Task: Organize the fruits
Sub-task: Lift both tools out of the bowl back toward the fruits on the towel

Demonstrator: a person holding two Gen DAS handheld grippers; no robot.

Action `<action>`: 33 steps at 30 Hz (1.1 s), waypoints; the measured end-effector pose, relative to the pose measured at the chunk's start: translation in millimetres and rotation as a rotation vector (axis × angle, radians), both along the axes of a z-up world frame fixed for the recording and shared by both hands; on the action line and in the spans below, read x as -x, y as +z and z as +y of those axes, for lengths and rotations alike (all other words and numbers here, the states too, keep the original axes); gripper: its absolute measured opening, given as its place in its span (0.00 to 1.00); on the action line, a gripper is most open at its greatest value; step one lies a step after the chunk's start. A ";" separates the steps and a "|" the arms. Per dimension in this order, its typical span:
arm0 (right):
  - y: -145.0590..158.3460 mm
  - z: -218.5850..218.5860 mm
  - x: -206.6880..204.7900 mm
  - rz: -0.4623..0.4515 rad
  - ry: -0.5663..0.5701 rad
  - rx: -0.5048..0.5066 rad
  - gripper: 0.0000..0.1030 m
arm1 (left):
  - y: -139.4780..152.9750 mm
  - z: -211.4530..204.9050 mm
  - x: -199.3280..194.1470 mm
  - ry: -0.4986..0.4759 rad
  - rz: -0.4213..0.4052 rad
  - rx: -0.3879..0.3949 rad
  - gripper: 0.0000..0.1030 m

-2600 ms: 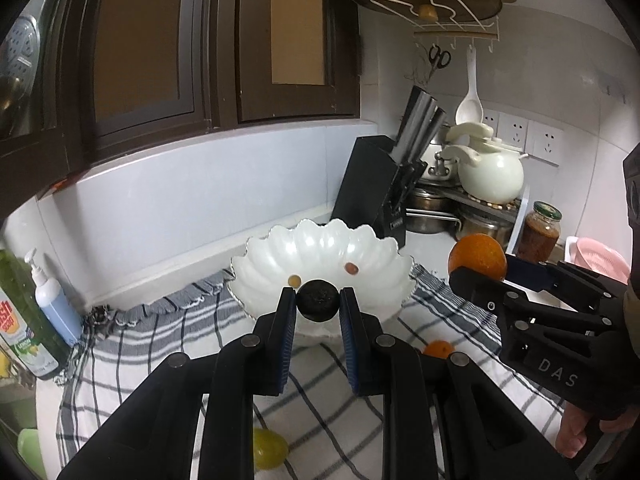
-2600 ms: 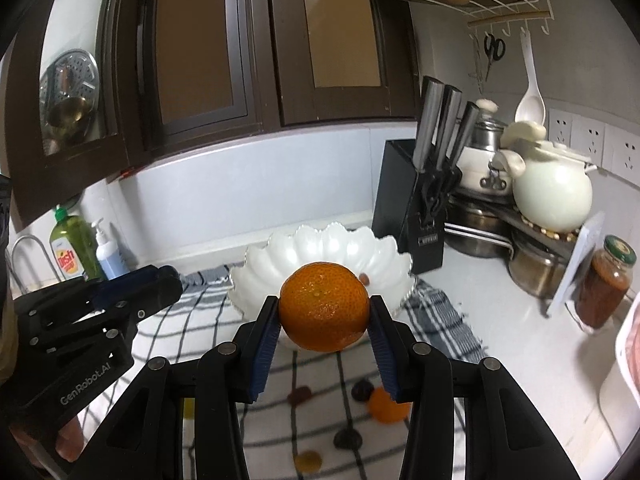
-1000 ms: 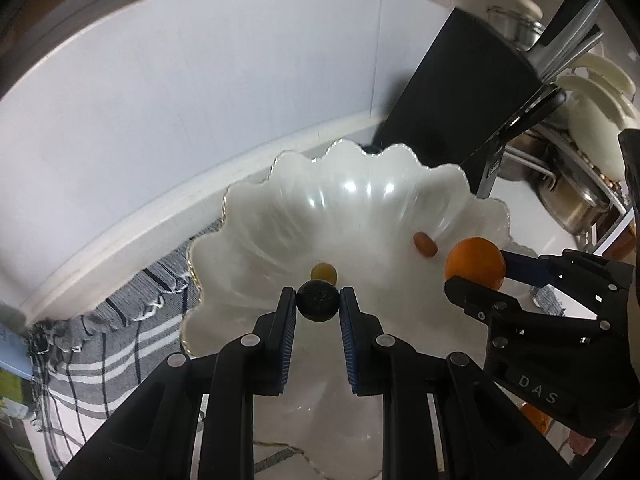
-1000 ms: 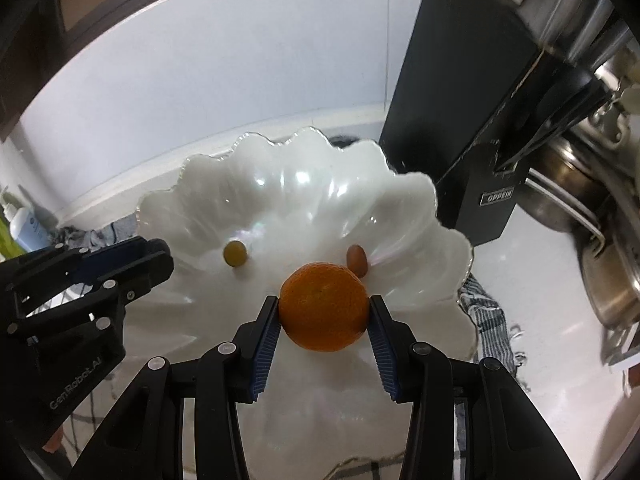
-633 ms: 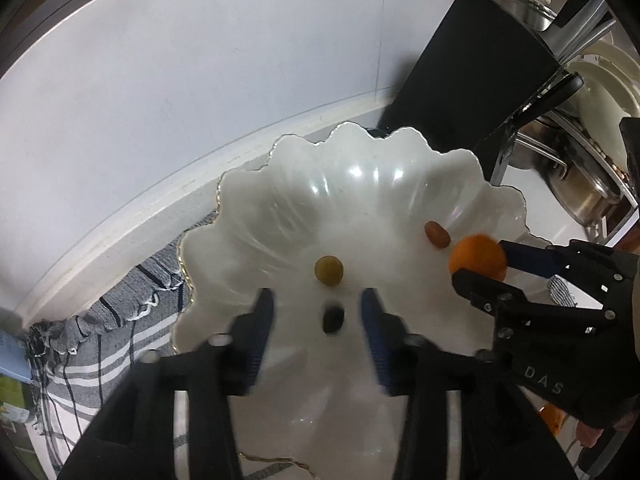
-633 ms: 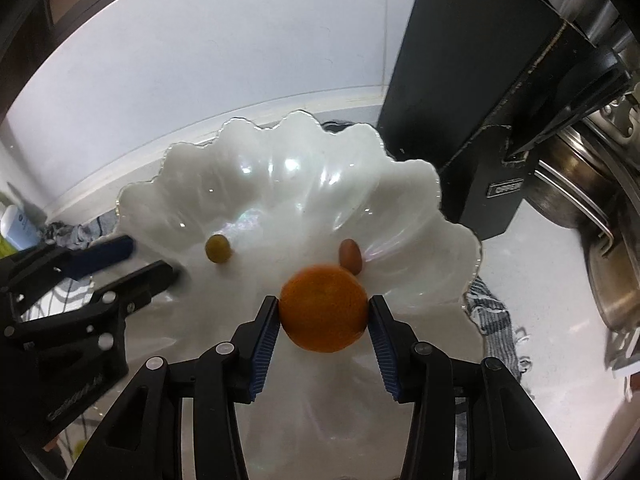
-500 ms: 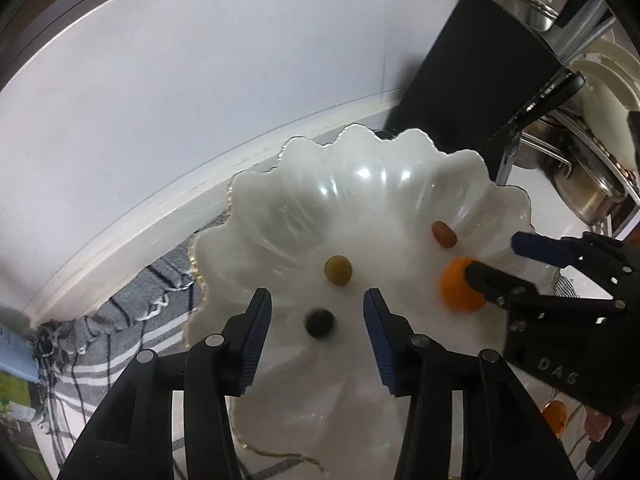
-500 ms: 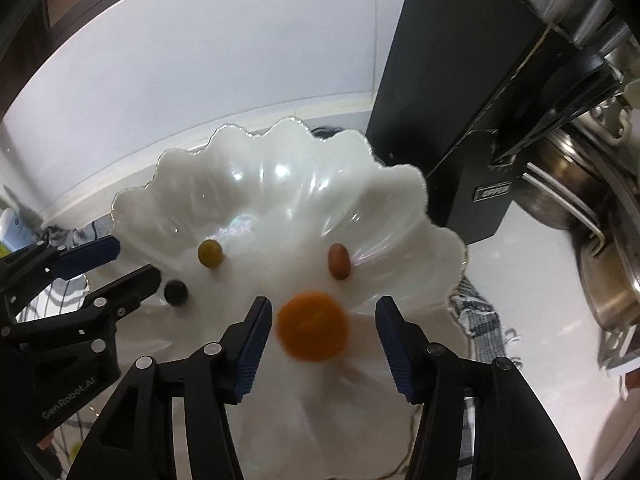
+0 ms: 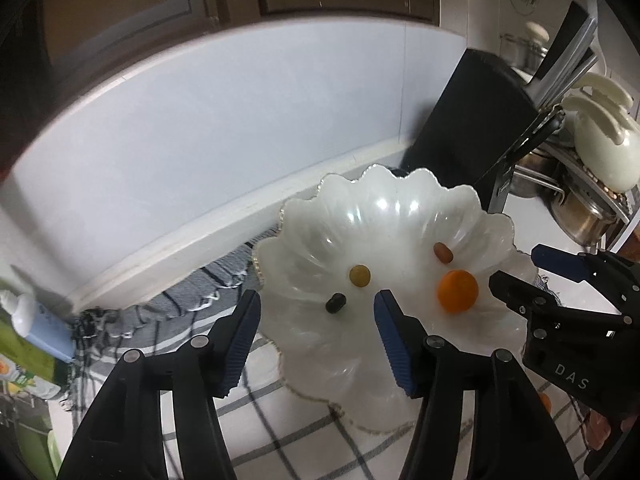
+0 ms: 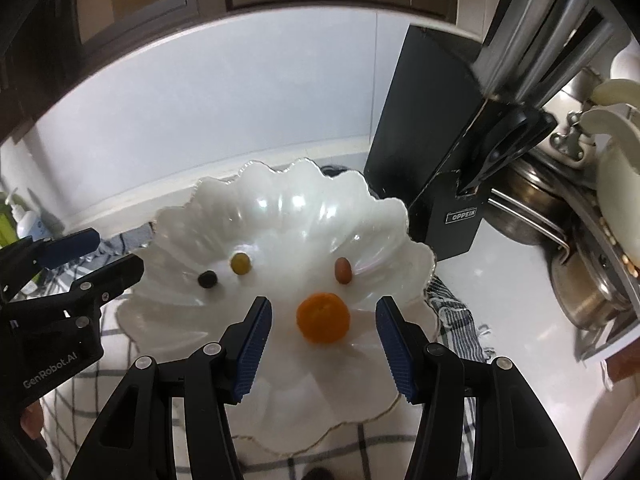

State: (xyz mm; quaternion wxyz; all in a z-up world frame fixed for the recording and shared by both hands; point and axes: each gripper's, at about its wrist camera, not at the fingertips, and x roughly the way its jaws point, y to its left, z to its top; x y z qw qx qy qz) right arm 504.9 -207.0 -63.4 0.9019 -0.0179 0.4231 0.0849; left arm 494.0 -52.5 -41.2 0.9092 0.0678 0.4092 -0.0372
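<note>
Left gripper (image 9: 314, 306) spread, holding nothing, at lower centre; right gripper (image 10: 322, 320) likewise released. Beyond them, the scalloped white bowl (image 10: 280, 400) at mid-frame holds the mandarin (image 10: 322, 317), dark fruit (image 9: 335, 303), yellow-green fruit (image 9: 359, 276) and reddish fruit (image 10: 343, 269). Black knife block (image 10: 424, 152) upper right.

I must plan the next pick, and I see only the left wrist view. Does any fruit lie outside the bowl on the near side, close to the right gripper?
Observer: Yes. The right wrist view shows a dark fruit on the checked cloth, just before the bowl, at the picture's bottom edge.
Operator: Is the right gripper free to take it?
Observer: Yes. The right gripper is open, and the orange lies in the bowl, seen between its pads and touching neither.
</note>
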 end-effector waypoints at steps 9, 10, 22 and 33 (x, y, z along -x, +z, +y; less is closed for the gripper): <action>26.5 8.1 35.8 -0.077 -0.005 -0.011 0.59 | 30.6 10.8 44.1 0.014 -0.088 0.002 0.59; 29.6 9.1 40.4 -0.085 -0.007 -0.011 0.59 | 33.7 11.9 49.0 0.015 -0.099 0.005 0.60; 57.8 19.4 94.3 -0.174 -0.005 -0.058 0.59 | 59.5 28.6 107.0 0.020 -0.205 0.023 0.67; 67.4 32.7 141.3 -0.248 0.004 -0.022 0.59 | 75.0 47.7 152.7 0.036 -0.281 0.033 0.70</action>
